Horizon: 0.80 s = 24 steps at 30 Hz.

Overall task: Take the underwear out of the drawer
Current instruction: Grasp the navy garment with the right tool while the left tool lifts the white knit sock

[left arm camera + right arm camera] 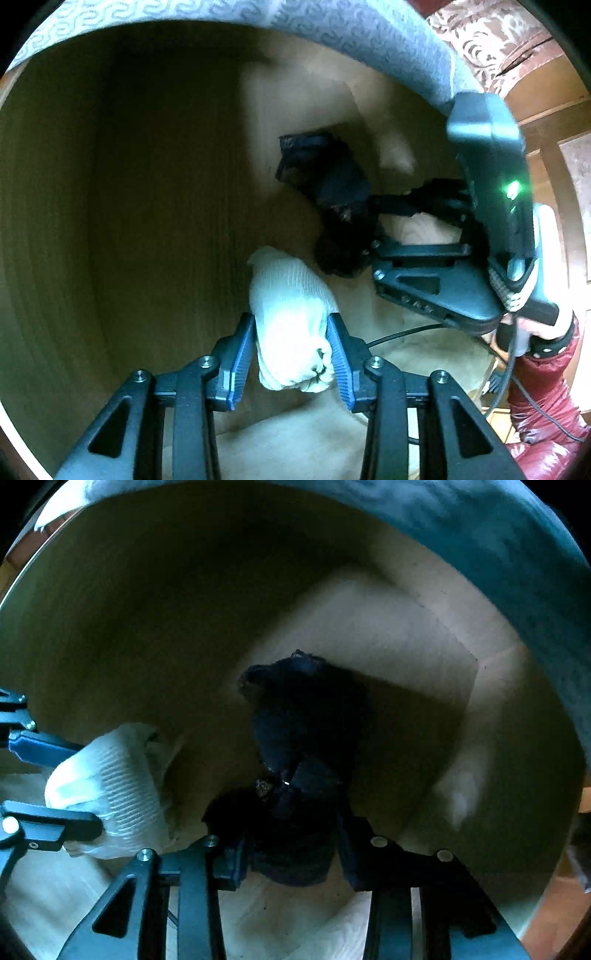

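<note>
I have both grippers reaching down into the wooden drawer (pixel 110 184), whose pale floor and walls fill both views. My left gripper (pixel 291 354) has its blue-padded fingers (pixel 242 354) clamped on a white ribbed piece of underwear (pixel 288 314), the pads pressing into the bunched cloth from both sides. From the right wrist view the same white piece (pixel 110 790) shows at the left edge, squeezed between those fingers.

My right gripper (pixel 291 849) is clamped on a dark, nearly black piece of underwear (pixel 303 738); the cloth is bunched between the fingers and the rest trails away from them across the drawer floor. In the left wrist view the right gripper (pixel 373 254) comes in from the right with that dark piece (pixel 332 195) at its tips, just beside the white one.

Both pieces are inside the drawer. A grey patterned fabric (pixel 332 26) runs along the top edge above the drawer. At the right of the left wrist view, a hand (pixel 528 321) in a shiny red sleeve (pixel 543 387) holds the right gripper's handle.
</note>
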Available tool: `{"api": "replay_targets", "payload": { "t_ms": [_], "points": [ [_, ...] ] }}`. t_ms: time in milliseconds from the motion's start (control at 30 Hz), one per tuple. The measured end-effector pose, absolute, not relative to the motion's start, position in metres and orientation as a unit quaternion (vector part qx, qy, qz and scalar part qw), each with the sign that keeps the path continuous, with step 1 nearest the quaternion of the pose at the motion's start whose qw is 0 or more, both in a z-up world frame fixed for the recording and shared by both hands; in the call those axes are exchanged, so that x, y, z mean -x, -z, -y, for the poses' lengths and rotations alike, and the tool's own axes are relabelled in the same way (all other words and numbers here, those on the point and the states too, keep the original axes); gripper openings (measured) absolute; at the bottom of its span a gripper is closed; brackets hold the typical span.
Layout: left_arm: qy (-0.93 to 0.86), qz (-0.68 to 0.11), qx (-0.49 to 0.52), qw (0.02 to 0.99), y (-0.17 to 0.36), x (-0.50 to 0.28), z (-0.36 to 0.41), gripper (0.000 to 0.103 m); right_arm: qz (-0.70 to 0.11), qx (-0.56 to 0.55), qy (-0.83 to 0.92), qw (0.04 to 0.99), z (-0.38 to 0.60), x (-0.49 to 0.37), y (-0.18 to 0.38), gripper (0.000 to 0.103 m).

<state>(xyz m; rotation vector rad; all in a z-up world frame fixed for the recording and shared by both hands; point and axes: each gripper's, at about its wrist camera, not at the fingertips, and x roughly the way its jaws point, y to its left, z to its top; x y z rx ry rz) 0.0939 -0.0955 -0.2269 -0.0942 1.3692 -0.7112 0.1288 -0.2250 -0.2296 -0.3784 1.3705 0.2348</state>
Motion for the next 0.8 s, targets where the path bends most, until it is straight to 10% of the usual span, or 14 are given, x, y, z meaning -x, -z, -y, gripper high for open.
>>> {"api": "replay_targets", "payload": {
  "t_ms": [267, 800],
  "points": [
    [0.299, -0.652, -0.056, 0.695, 0.243, -0.090, 0.117, 0.056, -0.622, 0.170, -0.105, 0.757, 0.229, -0.135, 0.229, 0.045],
    [0.337, -0.619, -0.051, 0.708, 0.236, -0.082, 0.101, 0.049, -0.631, 0.199, -0.113, 0.742, 0.231, -0.117, 0.236, 0.038]
  ]
}}
